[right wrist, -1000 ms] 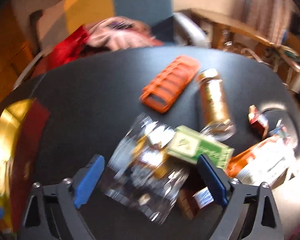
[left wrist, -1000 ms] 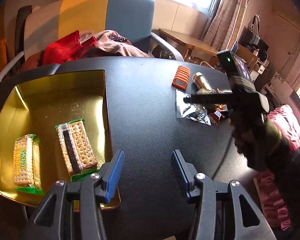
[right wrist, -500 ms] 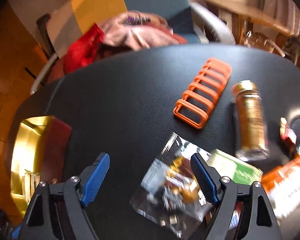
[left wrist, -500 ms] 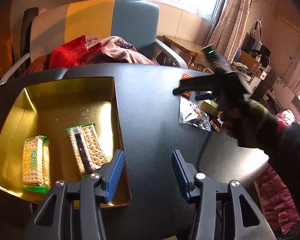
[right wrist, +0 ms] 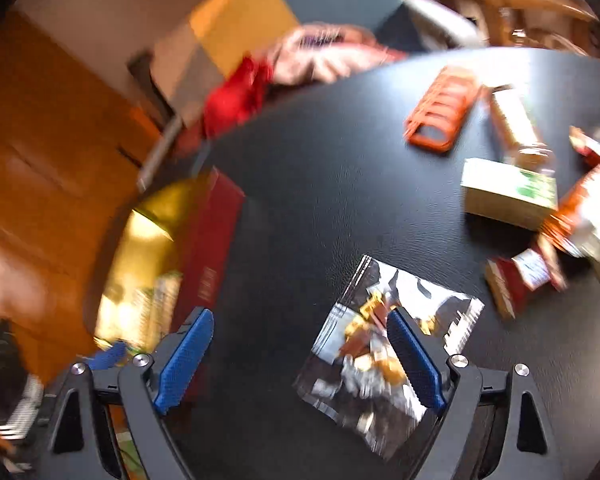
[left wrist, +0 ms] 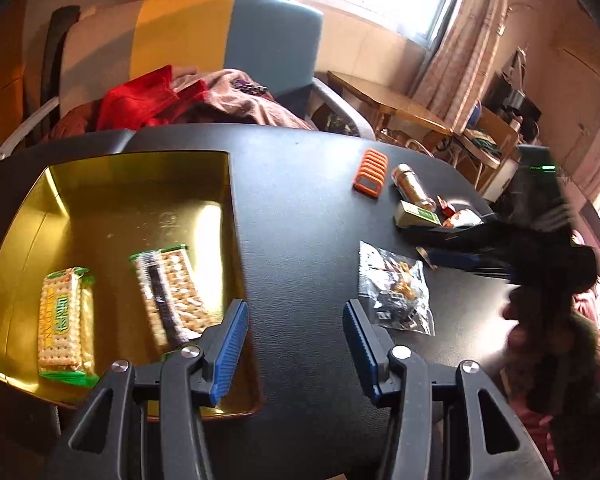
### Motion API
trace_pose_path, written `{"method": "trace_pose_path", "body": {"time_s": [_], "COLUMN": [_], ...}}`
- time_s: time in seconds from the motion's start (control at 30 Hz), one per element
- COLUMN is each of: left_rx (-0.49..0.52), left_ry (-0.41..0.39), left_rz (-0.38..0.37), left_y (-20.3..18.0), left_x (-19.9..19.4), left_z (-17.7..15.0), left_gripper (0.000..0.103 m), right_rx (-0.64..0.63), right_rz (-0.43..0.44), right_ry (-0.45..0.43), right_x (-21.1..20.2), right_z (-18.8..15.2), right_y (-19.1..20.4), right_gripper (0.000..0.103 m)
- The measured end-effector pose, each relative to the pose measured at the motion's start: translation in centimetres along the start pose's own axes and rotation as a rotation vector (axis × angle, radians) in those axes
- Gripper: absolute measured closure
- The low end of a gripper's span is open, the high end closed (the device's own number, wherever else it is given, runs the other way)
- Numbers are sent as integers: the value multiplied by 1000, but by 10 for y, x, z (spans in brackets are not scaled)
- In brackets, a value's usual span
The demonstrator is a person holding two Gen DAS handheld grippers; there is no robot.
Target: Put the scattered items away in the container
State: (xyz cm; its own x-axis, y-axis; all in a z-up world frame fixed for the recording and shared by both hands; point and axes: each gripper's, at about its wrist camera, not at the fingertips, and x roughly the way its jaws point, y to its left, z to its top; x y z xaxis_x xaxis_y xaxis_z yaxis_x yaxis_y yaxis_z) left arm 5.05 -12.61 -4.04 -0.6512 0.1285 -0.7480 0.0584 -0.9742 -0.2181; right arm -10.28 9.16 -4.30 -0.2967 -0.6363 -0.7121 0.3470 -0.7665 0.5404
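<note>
A gold tray with a red outer wall sits at the table's left and holds two cracker packs. A clear snack bag lies on the black table. Beyond it are an orange rack, a gold bottle, a green-and-cream box and red wrappers. My left gripper is open and empty above the tray's right rim. My right gripper is open and empty over the snack bag's left edge.
A chair with red and pink clothes stands behind the table. A wooden side table and clutter stand at the back right. The person's arm and right gripper body reach in from the right.
My right gripper has swung left and down toward the snack bag. The left gripper has shifted slightly, with the tray and table lower in its view. Both stay open.
</note>
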Motion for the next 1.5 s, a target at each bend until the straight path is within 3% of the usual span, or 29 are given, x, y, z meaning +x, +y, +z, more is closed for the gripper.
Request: {"method": "trace_pose_path", "body": {"time_s": [0.1, 0.2, 0.27, 0.43, 0.63, 0.83, 1.0, 1.17, 1.3, 1.4, 1.5], "left_rx": [48, 107, 151, 214, 200, 180, 173, 175, 184, 199, 215], "left_ry": [11, 49, 101, 151, 184, 171, 159, 166, 182, 195, 208], "left_rz": [-30, -68, -114, -137, -126, -123, -130, -143, -170, -184, -198], "left_y": [-19, -46, -69, -102, -107, -95, -86, -79, -84, -92, -100], "left_x": [8, 27, 46, 77, 97, 96, 89, 92, 100, 109, 119], "left_z": [1, 4, 4, 1, 4, 3, -1, -5, -2, 2, 7], "left_gripper": [53, 52, 51, 50, 49, 49, 48, 48, 44, 42, 41], "right_rx": [42, 74, 92, 108, 161, 195, 126, 76, 5, 9, 53], "right_rz": [-50, -152, -217, -346, -408, -415, -484, -571, -621, -595, -550], "right_ry": [-77, -122, -148, -186, -264, -324, -279, -126, -24, -7, -104], "right_x": [-42, -55, -68, -92, -110, -115, -90, -47, -31, -38, -67], "right_z": [-29, -59, -73, -94, -77, -17, 50, 80, 58, 27, 3], "right_y": [-10, -7, -24, -59, -94, -114, -118, -128, -125, -126, -123], "right_gripper": [12, 11, 11, 11, 11, 11, 11, 11, 10, 13, 13]}}
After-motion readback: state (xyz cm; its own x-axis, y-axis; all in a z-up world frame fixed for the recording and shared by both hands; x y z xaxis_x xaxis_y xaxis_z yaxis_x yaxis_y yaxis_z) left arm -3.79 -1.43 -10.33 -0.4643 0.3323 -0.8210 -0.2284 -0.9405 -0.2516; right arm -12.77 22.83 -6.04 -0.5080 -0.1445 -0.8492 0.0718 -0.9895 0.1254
